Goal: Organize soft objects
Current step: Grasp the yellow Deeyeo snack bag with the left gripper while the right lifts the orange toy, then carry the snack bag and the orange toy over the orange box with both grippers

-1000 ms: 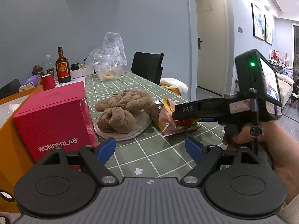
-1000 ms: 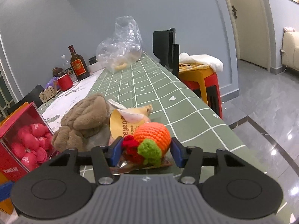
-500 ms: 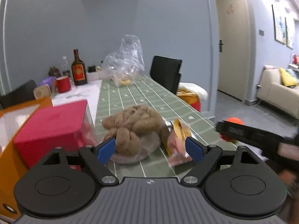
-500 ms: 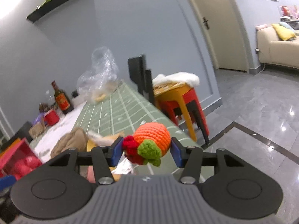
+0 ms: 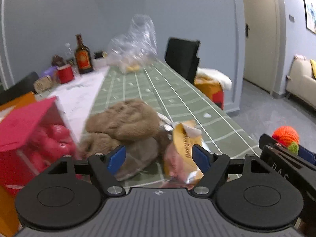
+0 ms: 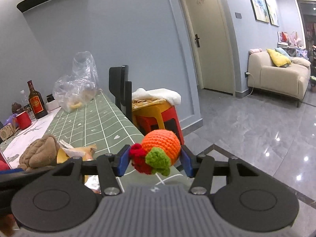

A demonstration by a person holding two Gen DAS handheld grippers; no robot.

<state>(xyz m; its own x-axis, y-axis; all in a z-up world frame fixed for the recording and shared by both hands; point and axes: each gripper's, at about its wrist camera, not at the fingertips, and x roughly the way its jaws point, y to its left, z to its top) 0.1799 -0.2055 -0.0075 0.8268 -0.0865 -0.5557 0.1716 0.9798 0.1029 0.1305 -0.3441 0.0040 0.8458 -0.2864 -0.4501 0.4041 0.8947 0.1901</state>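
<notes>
While your right gripper (image 6: pixel 155 161) keeps the crocheted orange (image 6: pixel 161 146) pinched at frame centre, now clear of the table (image 6: pixel 98 118), your left gripper (image 5: pixel 159 156) has swung toward the brown plush (image 5: pixel 126 122) and snack packet (image 5: pixel 182 148) at lower centre. Its jaws are closing, gripping nothing yet, so a second pickup looks under way.

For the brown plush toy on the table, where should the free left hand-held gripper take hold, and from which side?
Probably the plush toy's rounded upper lump, coming from the near side and slightly above. That bulge stands proud of the flatter part beneath and looks narrow enough to pinch. The red box crowds its left and a snack packet its right, so a side approach looks awkward. The left hand-held gripper is closing with nothing gripped.
</notes>
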